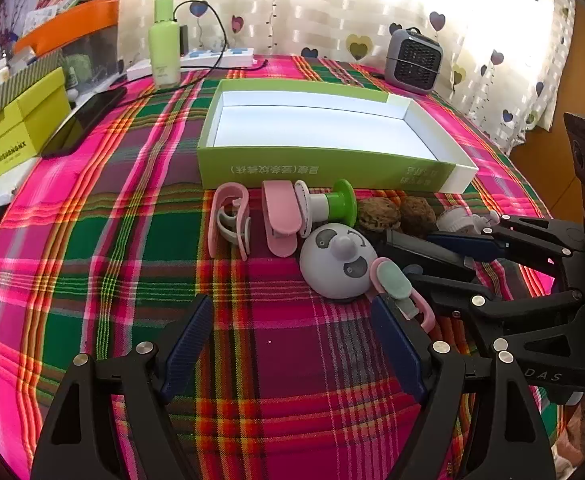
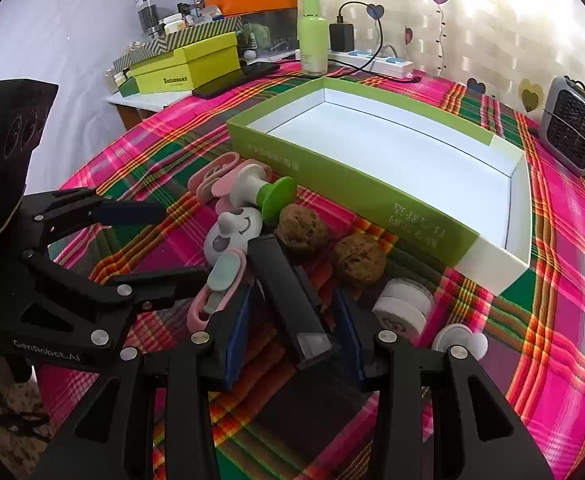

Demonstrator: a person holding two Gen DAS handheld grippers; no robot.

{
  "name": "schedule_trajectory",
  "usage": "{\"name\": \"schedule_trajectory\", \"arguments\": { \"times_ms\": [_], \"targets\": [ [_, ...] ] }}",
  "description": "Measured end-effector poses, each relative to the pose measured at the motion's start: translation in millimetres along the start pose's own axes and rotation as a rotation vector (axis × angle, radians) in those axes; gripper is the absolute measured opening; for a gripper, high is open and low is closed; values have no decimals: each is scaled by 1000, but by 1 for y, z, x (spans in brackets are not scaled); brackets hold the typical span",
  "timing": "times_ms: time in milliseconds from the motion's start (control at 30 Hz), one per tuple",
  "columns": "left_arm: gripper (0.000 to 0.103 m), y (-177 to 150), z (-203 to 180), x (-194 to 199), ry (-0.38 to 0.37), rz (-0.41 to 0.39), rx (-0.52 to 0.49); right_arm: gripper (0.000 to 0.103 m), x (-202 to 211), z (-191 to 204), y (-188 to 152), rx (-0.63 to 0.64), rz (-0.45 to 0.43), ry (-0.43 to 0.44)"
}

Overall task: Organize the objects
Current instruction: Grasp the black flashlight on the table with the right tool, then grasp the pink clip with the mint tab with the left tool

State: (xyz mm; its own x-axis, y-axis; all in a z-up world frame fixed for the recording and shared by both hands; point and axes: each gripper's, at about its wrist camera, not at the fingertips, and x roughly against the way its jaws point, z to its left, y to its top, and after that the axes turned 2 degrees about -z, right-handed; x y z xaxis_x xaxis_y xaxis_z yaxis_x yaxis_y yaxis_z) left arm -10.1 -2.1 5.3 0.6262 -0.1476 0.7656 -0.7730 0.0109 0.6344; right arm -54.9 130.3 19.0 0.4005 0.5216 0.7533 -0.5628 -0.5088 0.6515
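A shallow green box (image 1: 324, 168) with a white inside stands open on the plaid cloth. In front of it lies a row of small things: two pink clips (image 1: 228, 224), a white and green spool (image 1: 332, 200), a panda-faced dome (image 1: 338, 260), two walnuts (image 2: 358, 260) and a white jar (image 2: 402, 304). My right gripper (image 2: 292, 294) is shut on a black bar (image 2: 284, 280), with a blue pad against each long side. My left gripper (image 1: 288, 308) stands wide open over bare cloth, its right finger beside a pink and teal clip (image 1: 392, 284).
At the back stand a green bottle (image 1: 164, 44), a power strip (image 1: 216, 58) with a black cable and a small grey heater (image 1: 412, 60). A phone (image 1: 84, 120) and yellow-green boxes (image 1: 16, 132) lie at the left. A white heart-shaped piece (image 2: 458, 340) sits near the right gripper.
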Motion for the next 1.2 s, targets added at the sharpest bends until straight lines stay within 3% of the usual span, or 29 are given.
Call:
{"name": "schedule_trajectory", "arguments": {
  "times_ms": [167,967,1200],
  "targets": [
    [81,1,1,1,-1,2,2,25,2,-1,-1,-18,-5,-9],
    [76,3,-28,20,-51,-20,-3,24,34,-6,-36,-129,-27,-118],
    [63,3,-45,7,9,12,-37,24,37,-5,-38,-146,-41,-114]
  ]
}}
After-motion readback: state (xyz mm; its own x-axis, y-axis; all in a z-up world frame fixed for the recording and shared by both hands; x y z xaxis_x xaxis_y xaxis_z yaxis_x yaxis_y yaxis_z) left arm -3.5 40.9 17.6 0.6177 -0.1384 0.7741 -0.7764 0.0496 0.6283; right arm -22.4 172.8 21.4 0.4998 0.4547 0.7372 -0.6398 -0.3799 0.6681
